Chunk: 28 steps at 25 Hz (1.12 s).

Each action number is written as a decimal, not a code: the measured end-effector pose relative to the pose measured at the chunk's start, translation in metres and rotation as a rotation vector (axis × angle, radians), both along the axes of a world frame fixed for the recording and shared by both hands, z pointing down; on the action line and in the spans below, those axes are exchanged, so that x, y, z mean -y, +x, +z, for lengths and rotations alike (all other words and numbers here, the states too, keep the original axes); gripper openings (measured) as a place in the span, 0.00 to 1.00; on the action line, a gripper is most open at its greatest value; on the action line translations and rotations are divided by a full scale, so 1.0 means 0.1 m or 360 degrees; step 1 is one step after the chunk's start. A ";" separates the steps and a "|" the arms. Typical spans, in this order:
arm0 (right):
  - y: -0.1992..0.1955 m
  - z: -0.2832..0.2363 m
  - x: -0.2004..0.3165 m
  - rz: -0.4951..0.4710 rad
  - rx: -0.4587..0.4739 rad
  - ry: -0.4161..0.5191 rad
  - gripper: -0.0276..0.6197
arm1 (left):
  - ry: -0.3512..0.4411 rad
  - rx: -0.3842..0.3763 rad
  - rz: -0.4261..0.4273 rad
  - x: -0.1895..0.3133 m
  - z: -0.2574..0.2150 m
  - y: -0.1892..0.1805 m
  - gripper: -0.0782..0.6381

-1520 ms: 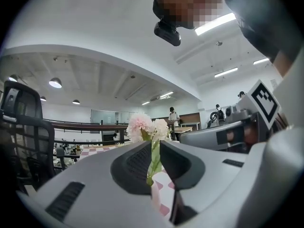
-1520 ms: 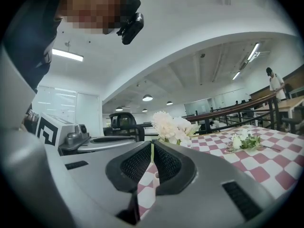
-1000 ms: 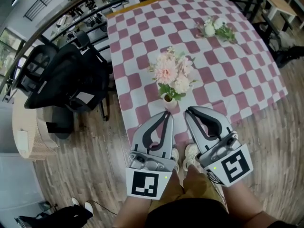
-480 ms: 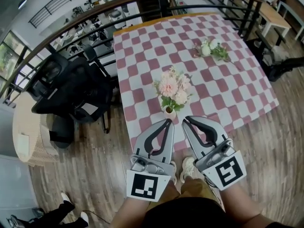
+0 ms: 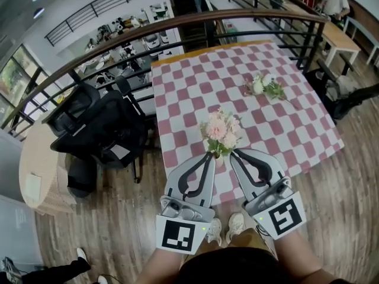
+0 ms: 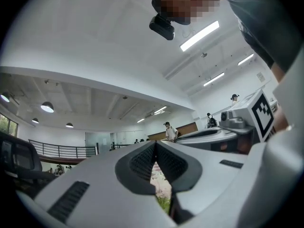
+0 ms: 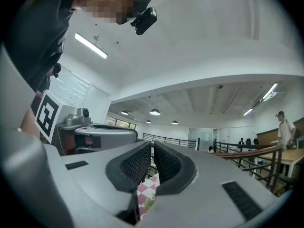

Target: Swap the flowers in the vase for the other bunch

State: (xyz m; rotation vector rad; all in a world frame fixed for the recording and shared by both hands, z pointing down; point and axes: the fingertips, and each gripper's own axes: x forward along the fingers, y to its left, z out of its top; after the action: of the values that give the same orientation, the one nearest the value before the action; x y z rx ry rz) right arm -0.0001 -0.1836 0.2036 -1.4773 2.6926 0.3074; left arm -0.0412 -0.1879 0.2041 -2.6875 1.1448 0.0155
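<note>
A small vase (image 5: 219,160) with pink flowers (image 5: 221,132) stands near the front edge of the table with the pink-and-white checked cloth (image 5: 296,129). The other bunch, white flowers with green leaves (image 5: 264,86), lies farther back on the right. My left gripper (image 5: 209,154) and right gripper (image 5: 233,152) hang side by side in front of the table, both shut and empty, their tips on either side of the vase in the head view. In the left gripper view, the left gripper (image 6: 155,145) shows pink flowers (image 6: 159,184) through the slit behind its tips. The right gripper (image 7: 152,143) points level across the room.
A black office chair (image 5: 98,126) stands left of the table. A curved dark railing (image 5: 195,21) runs behind it. A round wooden table (image 5: 37,179) is at far left, a bench (image 5: 333,35) at far right. My shoes (image 5: 224,226) rest on the wood floor.
Both grippers have risen together, still shut. In the head view their tips now reach the vase, and more of the railing and room behind the table shows.
</note>
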 end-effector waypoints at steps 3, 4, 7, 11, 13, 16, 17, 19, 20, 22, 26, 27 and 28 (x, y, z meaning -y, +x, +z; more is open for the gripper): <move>0.02 -0.15 0.05 0.0007 -0.0020 0.0053 0.11 | 0.0055 0.0016 0.0016 0.02 -0.13 0.02 0.12; 0.03 -0.20 0.06 0.0008 -0.0017 0.0075 0.11 | 0.0069 0.0013 0.0018 0.03 -0.17 0.02 0.12; 0.05 -0.35 0.07 0.0003 -0.0016 0.0138 0.11 | 0.0107 0.0016 0.0016 0.04 -0.26 0.04 0.12; 0.09 -0.51 0.08 -0.0013 -0.0019 0.0217 0.11 | 0.0182 0.0026 0.0023 0.05 -0.41 0.08 0.12; 0.10 -0.57 0.05 -0.0039 -0.0032 0.0261 0.11 | 0.0210 0.0022 0.0027 0.04 -0.48 0.09 0.12; 0.08 -0.64 0.00 -0.0068 -0.0049 0.0312 0.11 | 0.0249 0.0017 0.0032 0.01 -0.57 0.10 0.12; 0.08 -0.66 -0.02 -0.0076 -0.0053 0.0327 0.10 | 0.0264 0.0012 0.0035 0.00 -0.60 0.10 0.12; 0.05 -0.70 -0.06 -0.0096 -0.0067 0.0356 0.09 | 0.0284 0.0010 0.0042 -0.02 -0.64 0.12 0.12; 0.04 -0.72 -0.08 -0.0107 -0.0076 0.0368 0.09 | 0.0289 0.0014 0.0044 -0.03 -0.65 0.12 0.12; 0.01 -0.73 -0.11 -0.0122 -0.0090 0.0382 0.09 | 0.0296 0.0018 0.0046 -0.05 -0.67 0.12 0.12; 0.00 -0.73 -0.15 -0.0136 -0.0104 0.0383 0.09 | 0.0311 0.0012 0.0052 -0.10 -0.68 0.12 0.12; 0.00 -0.73 -0.16 -0.0136 -0.0103 0.0384 0.09 | 0.0312 0.0012 0.0053 -0.11 -0.67 0.13 0.12; 0.00 -0.73 -0.17 -0.0134 -0.0101 0.0385 0.09 | 0.0309 0.0012 0.0053 -0.12 -0.66 0.13 0.12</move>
State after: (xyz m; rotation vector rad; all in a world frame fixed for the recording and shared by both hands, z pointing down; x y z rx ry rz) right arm 0.0001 -0.1669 0.1309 -1.3043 2.6411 0.6590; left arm -0.0283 -0.1755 0.1378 -2.5328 1.0384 0.1160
